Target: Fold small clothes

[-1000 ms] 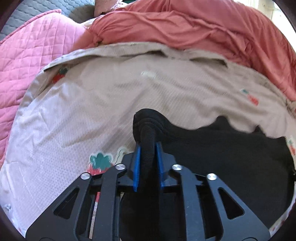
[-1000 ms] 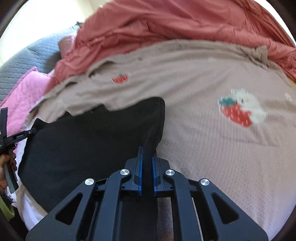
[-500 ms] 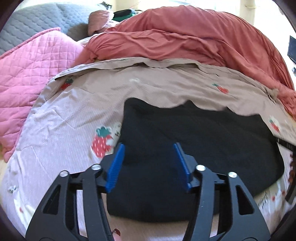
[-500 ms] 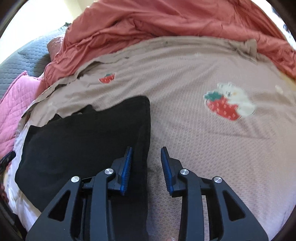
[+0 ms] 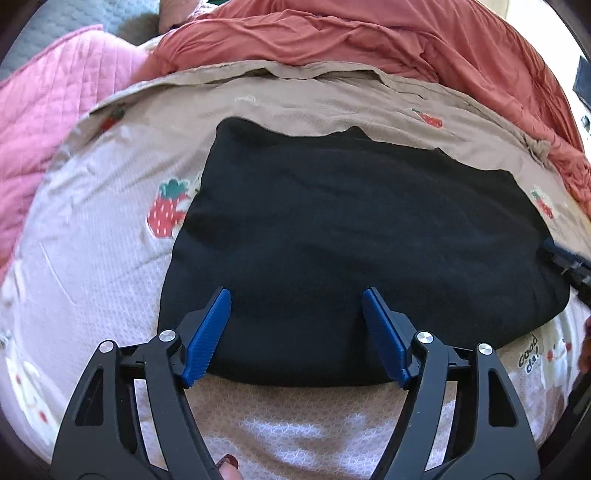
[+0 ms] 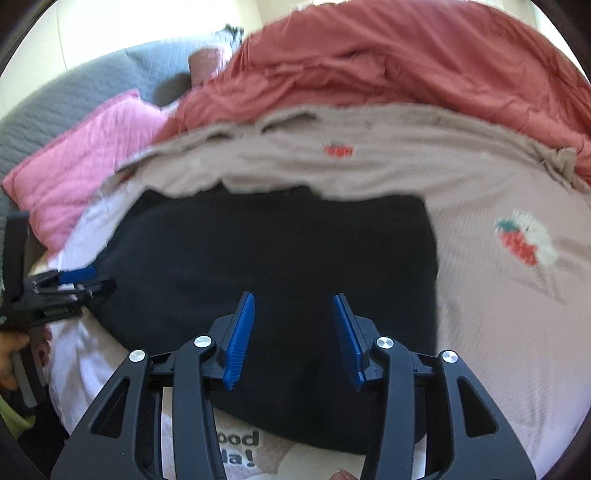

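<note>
Left gripper [image 5: 296, 293]: blue-padded jaws apart and widening, nothing clamped; poised over the near edge of the black garment [image 5: 351, 236], pads clear of the cloth. Seen from the right wrist view as a black frame with a blue pad at the garment's left edge [image 6: 79, 275], held by a hand [image 6: 14, 350] at the picture's border.

Right gripper [image 6: 293, 297]: jaws apart and widening, nothing clamped; poised above the near part of the black garment [image 6: 277, 254]; whether the pads touch the cloth cannot be told. Its tip shows at the right edge of the left wrist view [image 5: 565, 260], beside the garment's right end.

Black garment: folded flat, broad dark shape, lying in the middle of the strawberry-print sheet [image 5: 92, 258].

Strawberry-print sheet: beige-pink, woven texture, strawberry motifs on both sides of the garment, printed lettering near the front edge.

Red-orange blanket [image 5: 369, 33]: bunched beyond the sheet.

Pink quilted pillow [image 6: 81, 162]: far left, beside the blanket.

Grey quilted cover [image 6: 74, 92]: behind the pillow.
</note>
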The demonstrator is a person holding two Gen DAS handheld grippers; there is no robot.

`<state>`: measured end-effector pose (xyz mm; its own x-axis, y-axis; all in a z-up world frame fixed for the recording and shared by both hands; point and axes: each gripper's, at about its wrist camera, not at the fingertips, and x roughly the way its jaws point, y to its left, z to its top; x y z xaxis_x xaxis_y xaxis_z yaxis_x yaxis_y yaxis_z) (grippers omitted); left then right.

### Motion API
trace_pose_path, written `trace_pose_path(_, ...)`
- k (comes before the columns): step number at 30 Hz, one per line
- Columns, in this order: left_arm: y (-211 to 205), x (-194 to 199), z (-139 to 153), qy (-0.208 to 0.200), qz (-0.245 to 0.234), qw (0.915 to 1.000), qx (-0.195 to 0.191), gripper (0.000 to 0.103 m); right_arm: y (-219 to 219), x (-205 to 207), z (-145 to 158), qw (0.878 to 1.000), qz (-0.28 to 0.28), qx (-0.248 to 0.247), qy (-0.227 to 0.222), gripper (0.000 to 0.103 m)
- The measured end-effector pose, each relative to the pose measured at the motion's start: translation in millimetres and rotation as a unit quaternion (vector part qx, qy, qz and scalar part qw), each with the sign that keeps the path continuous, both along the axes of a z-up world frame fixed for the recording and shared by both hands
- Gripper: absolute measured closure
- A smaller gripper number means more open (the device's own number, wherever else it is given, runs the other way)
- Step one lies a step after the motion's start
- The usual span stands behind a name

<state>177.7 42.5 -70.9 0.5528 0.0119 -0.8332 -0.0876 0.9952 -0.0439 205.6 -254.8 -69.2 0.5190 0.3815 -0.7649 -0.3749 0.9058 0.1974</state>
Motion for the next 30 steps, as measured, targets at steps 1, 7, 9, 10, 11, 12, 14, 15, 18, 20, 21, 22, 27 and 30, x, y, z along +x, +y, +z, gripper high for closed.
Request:
trace_pose_path(1,1,-1,0,-0.001,-0.001,1.0,-0.002,0.037,0,2,-7,1.0,-0.006,-0.012,0.013,0.06)
trace_pose_path(7,4,-6,-2,-0.008,-0.005,0.9998,-0.017,0.037,-10,5,-17,0.998,-0.033,0.022,0.038,0.06)
trace_pose_path(9,5,-6,-2,-0.009,-0.007,0.9998,-0.018,0.037,-9,3,-17,0.999,-0.035,0.019,0.032,0.06)
trace_pose_path(10,5,-7,-2,-0.009,-0.007,0.9997,-0.019,0.037,-8,1,-17,0.999,-0.034,0.015,0.029,0.06)
trace_pose_path(11,5,-7,-2,-0.009,-0.007,0.9997,-0.022,0.037,-7,0,-16,0.999,-0.034,0.01,0.026,0.06)
trace_pose_path(12,6,-7,-2,-0.008,-0.006,0.9996,-0.025,0.037,-8,-1,-15,0.999,-0.036,0.01,0.024,0.06)
trace_pose_path(14,6,-7,-2,-0.009,-0.008,0.9996,-0.026,0.037,-8,-3,-15,0.999,-0.04,0.008,0.024,0.058)
trace_pose_path(15,6,-7,-1,-0.009,-0.008,0.9995,-0.028,0.037,-9,-5,-14,0.999,-0.043,0.009,0.023,0.057)
trace_pose_path(18,7,-7,-1,-0.009,-0.01,0.9995,-0.029,0.037,-10,-12,-11,0.998,-0.052,0.01,0.021,0.053)
trace_pose_path(20,8,-6,0,-0.006,-0.01,0.9994,-0.033,0.037,-11,-18,-7,0.998,-0.056,0.009,0.011,0.05)
trace_pose_path(21,9,-6,1,-0.005,-0.009,0.9993,-0.035,0.037,-10,-20,-6,0.998,-0.057,0.006,0.007,0.049)
trace_pose_path(22,9,-6,3,-0.005,-0.008,0.9992,-0.039,0.037,-9,-24,-3,0.998,-0.057,0.004,0.001,0.047)
trace_pose_path(27,17,-6,12,-0.008,-0.003,0.9984,-0.056,0.033,-3,-40,10,0.998,-0.051,0.002,-0.032,0.04)
trace_pose_path(30,23,-7,17,-0.012,0.004,0.9978,-0.065,0.031,4,-51,17,0.998,-0.048,-0.006,-0.048,0.04)
